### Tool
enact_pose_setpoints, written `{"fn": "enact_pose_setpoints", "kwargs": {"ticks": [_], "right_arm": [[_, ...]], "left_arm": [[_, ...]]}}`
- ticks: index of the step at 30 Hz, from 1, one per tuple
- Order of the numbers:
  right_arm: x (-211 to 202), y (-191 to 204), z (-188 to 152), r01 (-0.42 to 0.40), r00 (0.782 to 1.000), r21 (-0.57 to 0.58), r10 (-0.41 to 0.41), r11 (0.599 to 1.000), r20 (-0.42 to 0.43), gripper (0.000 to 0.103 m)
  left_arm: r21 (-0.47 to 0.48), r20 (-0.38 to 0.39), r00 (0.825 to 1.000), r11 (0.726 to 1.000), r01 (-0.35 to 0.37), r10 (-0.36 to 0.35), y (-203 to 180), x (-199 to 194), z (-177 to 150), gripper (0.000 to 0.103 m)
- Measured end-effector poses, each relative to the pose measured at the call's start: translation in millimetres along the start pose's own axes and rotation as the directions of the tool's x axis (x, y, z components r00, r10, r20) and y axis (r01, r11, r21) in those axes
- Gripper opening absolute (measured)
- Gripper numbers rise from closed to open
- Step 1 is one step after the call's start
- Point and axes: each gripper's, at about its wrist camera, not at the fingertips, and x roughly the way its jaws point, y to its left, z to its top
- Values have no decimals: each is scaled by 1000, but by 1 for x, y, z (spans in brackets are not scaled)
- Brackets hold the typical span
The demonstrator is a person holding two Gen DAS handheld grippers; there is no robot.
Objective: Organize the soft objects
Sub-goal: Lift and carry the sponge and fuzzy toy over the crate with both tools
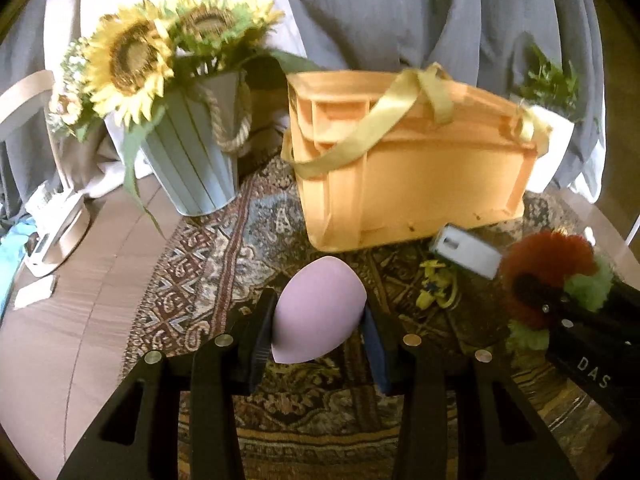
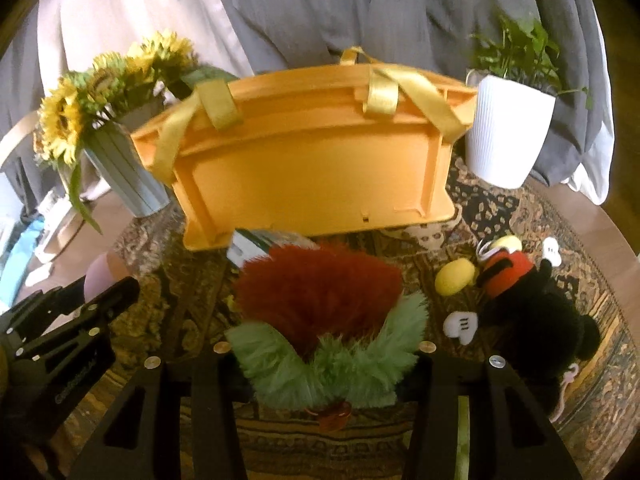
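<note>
White letters "DAS" on the black right gripper [image 1: 532,304] body in the left wrist view, faint lettering on the left gripper [image 2: 110,286] too blurred to read

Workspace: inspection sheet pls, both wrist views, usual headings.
Surface: patterned rug on a wooden floor.
Job's things: orange crate with yellow straps, standing on the rug; lilac sponge; red-green fluffy toy; mouse plush lying right of the crate.
Clutter: white-grey box and small yellow figure in front of the crate.
Grippers: left gripper shut on the sponge; right gripper shut on the fluffy toy.
Cables: nothing seen.
Surroundings: sunflower bucket, white plant pot, grey drapes.
</note>
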Motion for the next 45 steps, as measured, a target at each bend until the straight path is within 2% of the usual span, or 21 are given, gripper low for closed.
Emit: {"fn": "enact_pose_setpoints", "kwargs": {"ticks": [14,22,34,45], "right_arm": [[-49,-5,21,-37,996,-21,38,999,82,49],[-75,-14,38,-48,989,-18,50,999,138,49],[-101,-27,73,-51,973,-11,52,999,223,49],[-115,-38,113,-64,956,-20,67,998,285,49]], "left_arm": [[-33,72,997,999,12,-10,-11,-50,20,41],[-30,138,990,999,20,-16,-21,-77,38,41],[-10,243,969,999,34,-31,-34,-103,73,41],[12,344,938,999,46,-47,-42,-115,115,41]]}}
